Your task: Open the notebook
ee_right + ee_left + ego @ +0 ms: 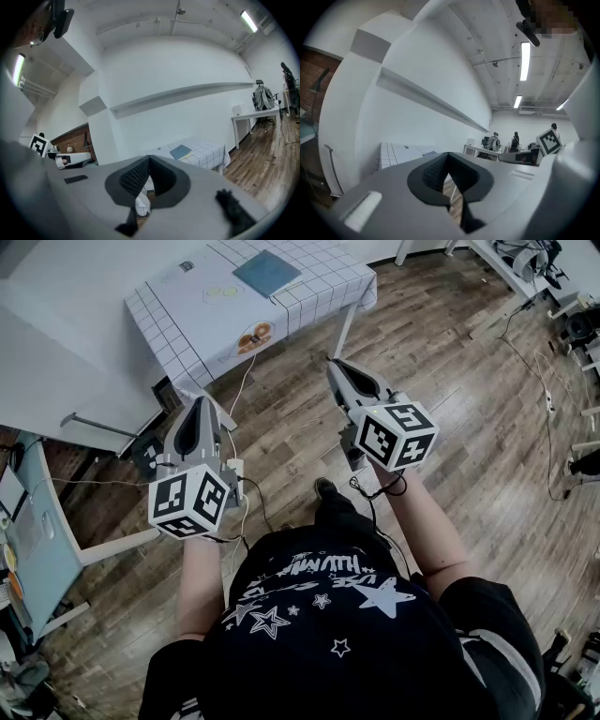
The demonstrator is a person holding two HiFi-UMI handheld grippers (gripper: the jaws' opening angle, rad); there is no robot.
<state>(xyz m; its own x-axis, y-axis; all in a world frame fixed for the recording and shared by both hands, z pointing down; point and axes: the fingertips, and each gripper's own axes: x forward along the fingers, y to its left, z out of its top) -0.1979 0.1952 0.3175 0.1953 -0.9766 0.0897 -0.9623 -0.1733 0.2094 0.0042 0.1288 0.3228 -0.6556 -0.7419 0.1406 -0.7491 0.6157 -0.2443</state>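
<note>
The closed blue notebook (267,271) lies on a table with a white checked cloth (178,310) at the far side of the room. It also shows small in the right gripper view, notebook (180,151) on the checked table (206,151). Both grippers are held in the air well short of the table, over the wooden floor. My left gripper (200,401) is shut with nothing in it, its jaws meeting at the tip (448,154). My right gripper (334,364) also stands shut and empty (149,158), pointing toward the table.
A white wall panel (56,343) stands left of the table. A teal desk (37,540) is at the near left. Cables and a power strip (234,470) lie on the wooden floor (469,409). Another white table (511,268) stands at the far right.
</note>
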